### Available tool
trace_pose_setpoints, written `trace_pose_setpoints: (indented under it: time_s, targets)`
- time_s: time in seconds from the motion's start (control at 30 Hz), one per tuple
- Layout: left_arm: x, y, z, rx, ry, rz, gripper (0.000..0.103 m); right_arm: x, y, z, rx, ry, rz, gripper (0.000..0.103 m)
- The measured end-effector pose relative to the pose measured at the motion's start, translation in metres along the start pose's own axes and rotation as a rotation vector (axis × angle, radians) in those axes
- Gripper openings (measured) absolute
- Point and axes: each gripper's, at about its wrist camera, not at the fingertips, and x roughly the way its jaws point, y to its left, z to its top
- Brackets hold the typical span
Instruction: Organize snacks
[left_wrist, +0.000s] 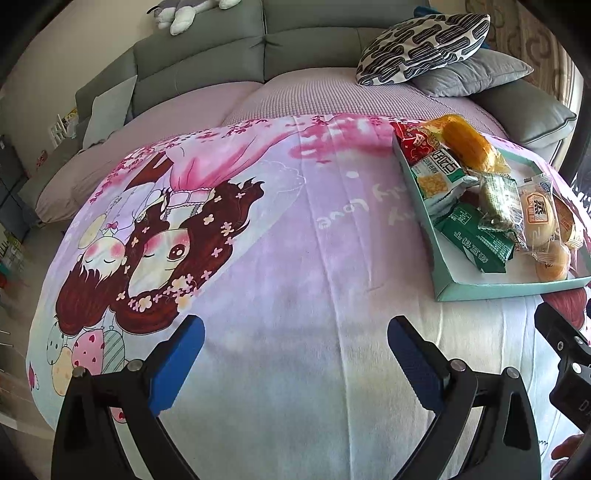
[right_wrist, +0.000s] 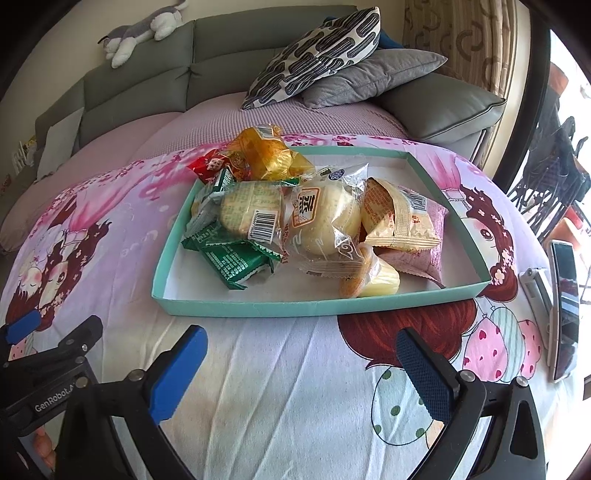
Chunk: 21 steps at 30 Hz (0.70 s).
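A big grey sofa (right_wrist: 155, 85) stands behind the pink cartoon cloth (left_wrist: 280, 258), with a black-and-white patterned pillow (right_wrist: 317, 55), a soft grey pillow (right_wrist: 373, 75) and a grey plush cat (right_wrist: 144, 31) on it.

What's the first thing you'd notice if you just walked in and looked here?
Probably the teal tray heaped with wrapped snacks, sitting on the bright pink cartoon blanket with its big-eyed girl faces. Behind it, a black-and-white patterned pillow leans on the grey sofa.

Cartoon-print blanket (right_wrist: 280, 387) over a lilac-covered sofa seat (right_wrist: 207, 122)

A shallow teal tray (right_wrist: 258, 308) of wrapped snacks sat directly on the blanket; a phone (right_wrist: 565, 306) lay at its right edge, and two cushions (right_wrist: 332, 48) rested at the seat's far end.
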Motion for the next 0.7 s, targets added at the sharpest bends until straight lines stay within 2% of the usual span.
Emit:
trace_pose_setpoints:
  time_s: [0.27,0.7]
  targets:
    - [0.012,0.005,0.003,-0.028,0.024,-0.025,0.099,0.008,0.002,0.002,-0.017,0.007,-0.01,0.103]
    - [0.011,0.017,0.011,-0.051,0.022,-0.006,0.099,0.01,0.002,0.004,-0.026,0.012,-0.021,0.103]
